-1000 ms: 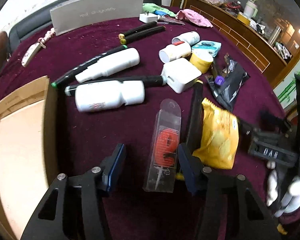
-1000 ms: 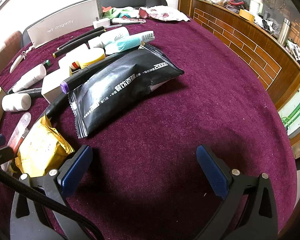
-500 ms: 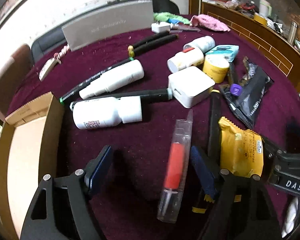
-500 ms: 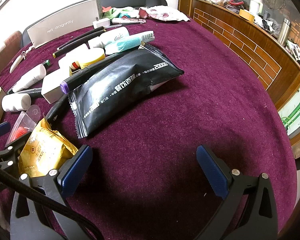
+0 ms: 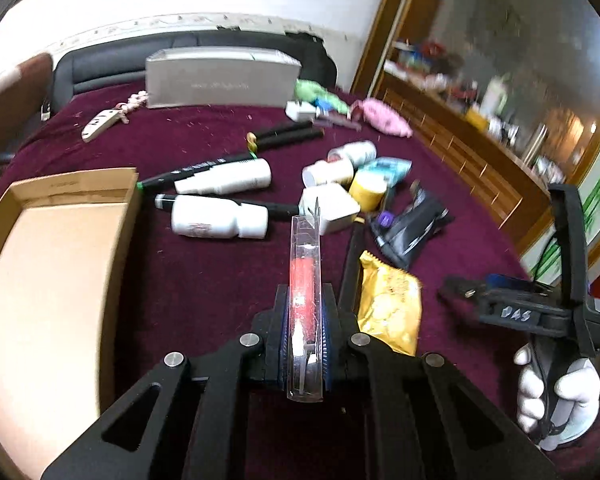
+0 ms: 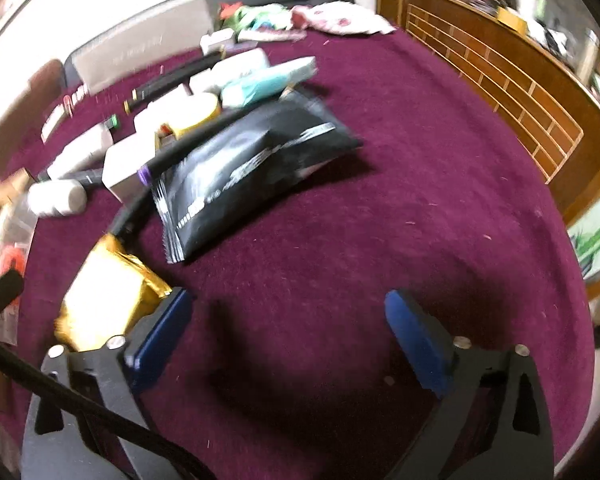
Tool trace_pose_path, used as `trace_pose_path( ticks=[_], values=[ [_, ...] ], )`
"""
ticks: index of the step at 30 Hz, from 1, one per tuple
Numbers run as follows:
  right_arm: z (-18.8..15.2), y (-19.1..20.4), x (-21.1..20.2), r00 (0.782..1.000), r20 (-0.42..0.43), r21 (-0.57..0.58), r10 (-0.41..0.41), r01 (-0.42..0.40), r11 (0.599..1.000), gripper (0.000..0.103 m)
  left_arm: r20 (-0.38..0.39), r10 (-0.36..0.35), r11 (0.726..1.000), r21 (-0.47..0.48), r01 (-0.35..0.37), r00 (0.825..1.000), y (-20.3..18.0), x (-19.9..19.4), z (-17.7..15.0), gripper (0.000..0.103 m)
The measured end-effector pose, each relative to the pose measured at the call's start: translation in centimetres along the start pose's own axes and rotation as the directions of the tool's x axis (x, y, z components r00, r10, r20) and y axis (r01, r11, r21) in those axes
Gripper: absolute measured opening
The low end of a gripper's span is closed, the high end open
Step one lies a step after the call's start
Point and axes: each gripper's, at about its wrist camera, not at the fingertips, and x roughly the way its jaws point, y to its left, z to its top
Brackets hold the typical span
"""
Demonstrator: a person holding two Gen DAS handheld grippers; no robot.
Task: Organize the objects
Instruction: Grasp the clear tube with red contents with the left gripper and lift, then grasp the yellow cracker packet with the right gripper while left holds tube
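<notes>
Clear pkg [image 5: 305,304] in left tool [image 5: 306,332], contents blurred

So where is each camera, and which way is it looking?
Left wrist: sits on the left gripper, looking along its fingers, shut on a clear blister pack, toward the cardboard box and bottles; the gloved right hand shows.
Right wrist: sits on the right gripper, fingers open, facing the maroon tablecloth and black pouch.
Both show the yellow snack packet, black pouch and cloth.
</notes>
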Motion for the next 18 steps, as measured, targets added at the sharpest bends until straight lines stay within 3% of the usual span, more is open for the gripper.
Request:
trace_pose_path(
  ticks=[2,4,5,6,8,10,13,18],
  values=[
    [0.0,-0.3,-2.5,0.997,0.072,0.001,-0.014,0.014,1.0,0.097,0.021,-0.016,1.0,-0.025,0.017,1.0,0.7,-0.9,-0.1,0.011],
    [0.3,0.2,-4.9,0.991,0.118,-0.023,0.058,-0.056,0.998,0.097,0.042,-0.02,0.999,-0.049,0.022,0.999,1.3,-1.8,-0.4,0.011],
    [0.4,0.6,-5.2,0.989,0.108,-0.036,0.105,-0.101,0.994,0.097,0.053,-0.019,0.998,-0.056,0.022,0.998,1.5,-2.2,-0.5,0.011],
    [0.7,1.6,-4.9,0.979,0.061,-0.05,0.195,-0.192,0.98,0.097,0.063,-0.013,0.998,-0.063,0.017,0.998,1.7,-2.5,-0.6,0.011],
    [0.9,3.2,-3.5,0.954,-0.036,-0.032,0.297,-0.298,0.954,0.097,0.084,-0.006,0.998,-0.068,0.012,0.996,2.0,-3.3,-1.1,0.011],
    [0.9,5.1,-1.6,0.948,-0.105,-0.009,0.302,-0.304,0.953,0.089,0.105,0.001,0.998,-0.067,0.006,0.994,2.4,-4.5,-1.5,0.011],
    [1.3,6.6,0.6,0.95,-0.169,0.036,0.262,-0.26,0.965,0.086,0.13,0.028,0.998,-0.051,-0.022,0.991,2.6,-5.7,-2.0,0.011],
    [1.0,7.6,2.4,0.954,-0.218,0.101,0.204,-0.185,0.977,0.081,0.15,0.04,0.998,-0.044,-0.034,0.988,3.8,-6.5,-2.6,0.011]
  ],
)
